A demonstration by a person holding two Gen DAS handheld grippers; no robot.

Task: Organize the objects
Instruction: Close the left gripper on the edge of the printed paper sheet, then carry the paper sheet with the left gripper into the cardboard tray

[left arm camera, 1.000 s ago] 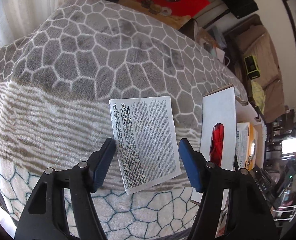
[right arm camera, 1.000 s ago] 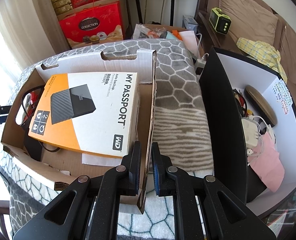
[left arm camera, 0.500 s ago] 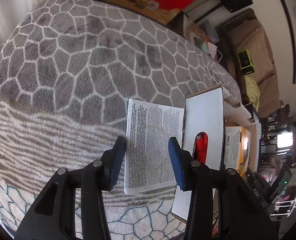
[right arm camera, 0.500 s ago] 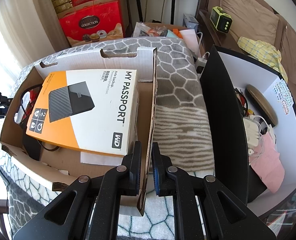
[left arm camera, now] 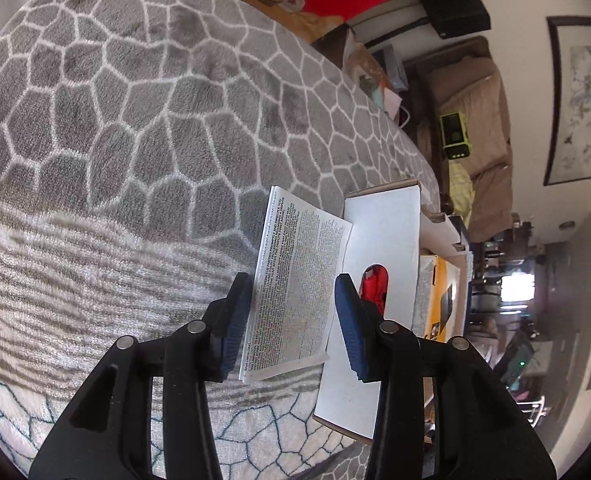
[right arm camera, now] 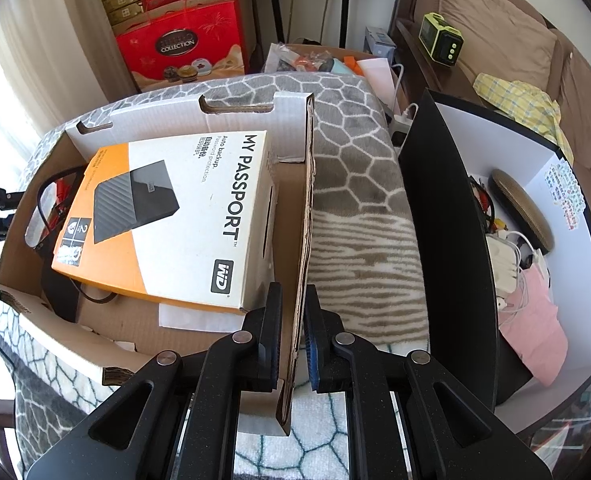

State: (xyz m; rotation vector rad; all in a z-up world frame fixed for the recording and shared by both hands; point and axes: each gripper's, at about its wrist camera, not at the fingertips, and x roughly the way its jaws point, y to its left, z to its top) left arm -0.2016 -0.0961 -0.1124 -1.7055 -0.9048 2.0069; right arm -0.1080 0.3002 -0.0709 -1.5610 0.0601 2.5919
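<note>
The leaflet (left arm camera: 295,288), thin, light and floppy, stands between the left gripper (left arm camera: 293,320)'s half-open jaws beside the box (right arm camera: 307,216), best pinched across its long edges, while the right gripper (right arm camera: 293,340) clamps the box's stiff wall.

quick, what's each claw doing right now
Left claw: open around the printed leaflet.
Right claw: shut on the cardboard box wall.
</note>
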